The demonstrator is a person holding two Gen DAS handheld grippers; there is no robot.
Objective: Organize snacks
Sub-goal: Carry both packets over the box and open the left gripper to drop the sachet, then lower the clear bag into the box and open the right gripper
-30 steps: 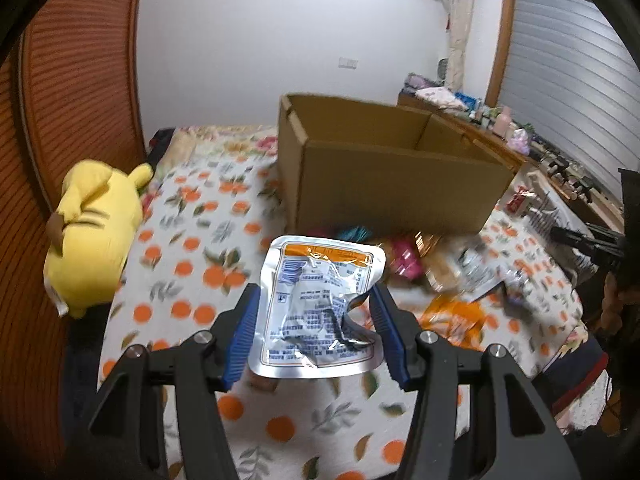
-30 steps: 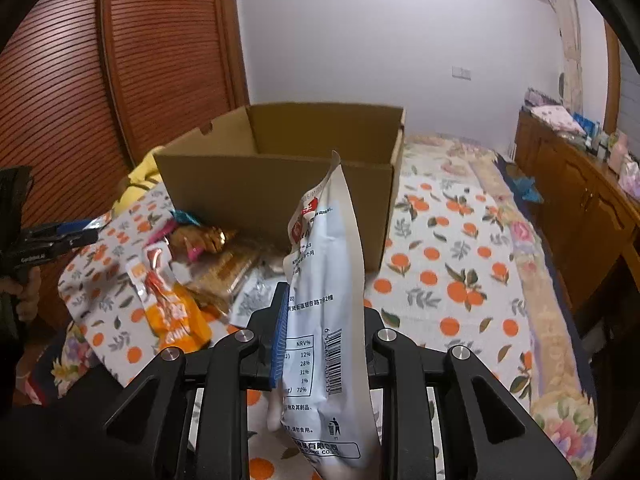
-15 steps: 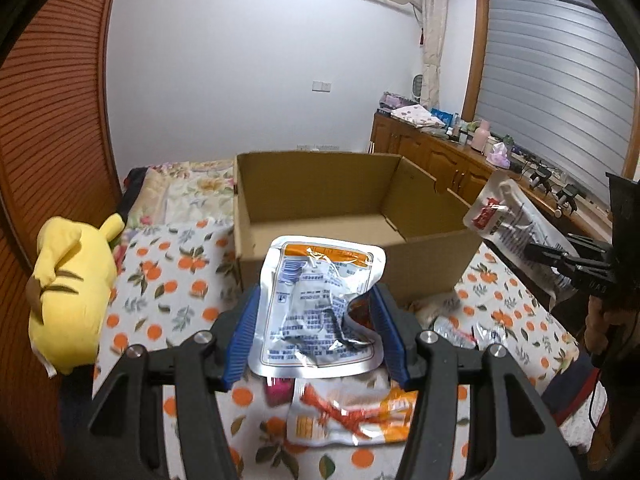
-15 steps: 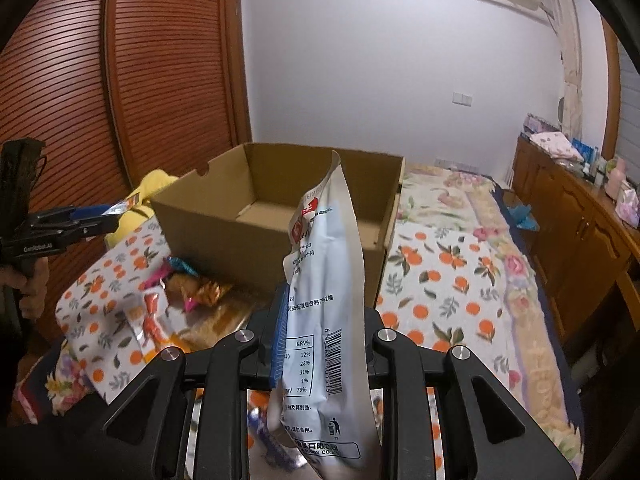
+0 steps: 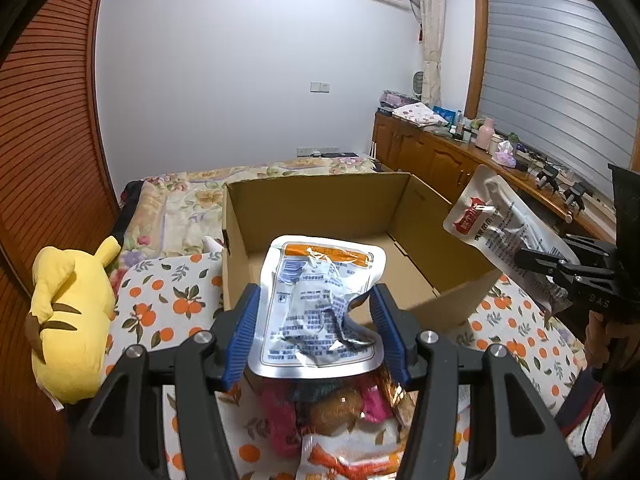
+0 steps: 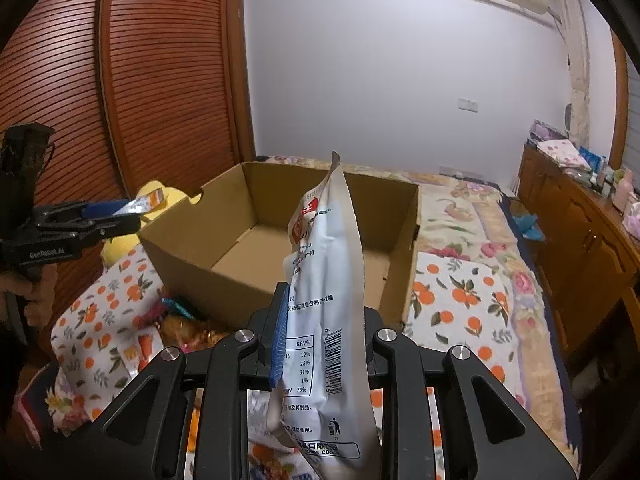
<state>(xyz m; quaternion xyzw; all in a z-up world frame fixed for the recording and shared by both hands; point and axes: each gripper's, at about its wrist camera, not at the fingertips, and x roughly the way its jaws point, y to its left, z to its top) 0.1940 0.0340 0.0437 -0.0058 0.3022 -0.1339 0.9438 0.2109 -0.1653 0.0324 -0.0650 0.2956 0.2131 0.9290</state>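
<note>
Silver foil snack pouch (image 5: 320,304) clamped in left gripper (image 5: 318,322), white pouch (image 6: 328,320) pinched in right gripper (image 6: 326,340), near open brown cardboard box (image 5: 320,208); releasing early risks missing it.

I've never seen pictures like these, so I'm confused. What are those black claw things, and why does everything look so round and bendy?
Each black claw is a grabbing tool that a person holds, one in each hand. A tiny wide-eyed camera sits on each tool, which bends the picture. One picture looks out from the left tool; it pinches a silver snack packet. The other looks out from the right tool; it pinches a white snack bag. Ahead, an open cardboard box stands on a bed with an orange-patterned sheet. More snacks lie loose in front of it. A yellow plush toy lies beside.
</note>
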